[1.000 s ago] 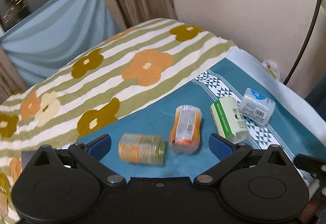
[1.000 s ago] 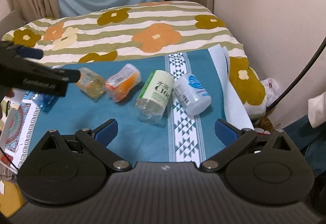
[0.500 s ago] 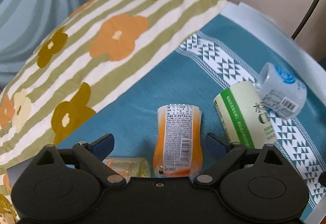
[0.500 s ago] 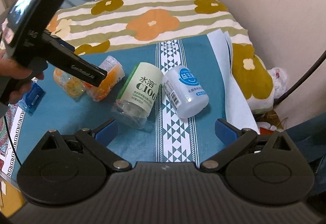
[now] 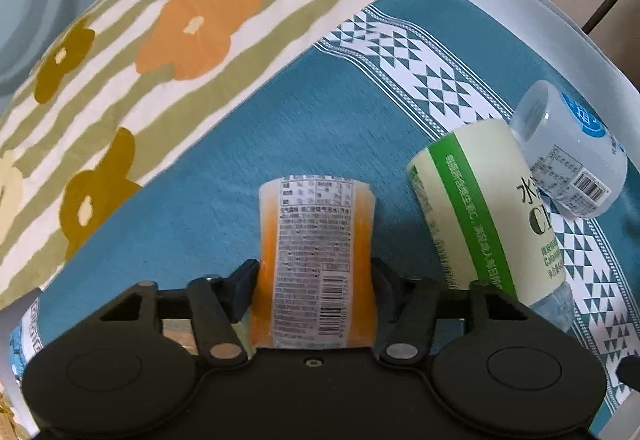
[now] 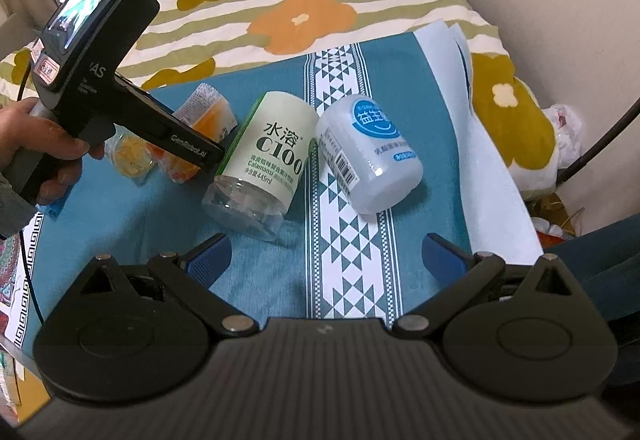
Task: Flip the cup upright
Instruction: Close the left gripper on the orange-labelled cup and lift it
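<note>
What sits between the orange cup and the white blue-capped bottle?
The green-labelled C100 bottle lies between the orange cup and the white bottle, clearest in the right wrist view.

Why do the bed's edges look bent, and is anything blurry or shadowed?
Left wrist view: the fisheye lens bows the teal cloth; the orange cup casts a shadow beside it. Right wrist view: same bowing; the green-label cup is sharp, and the cloth's near left corner looks smeared.

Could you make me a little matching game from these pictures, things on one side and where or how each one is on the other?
Things:
1. orange clear-plastic cup
2. pale green labelled clear bottle cup
3. white and blue cylindrical cup
4. right claw

States:
A. open, holding nothing
B. lying over the white triangle-patterned stripe
C. gripped between the left claw's fingers
D. lying between the other two cups

Pairs: 1-C, 2-D, 3-B, 4-A
</note>
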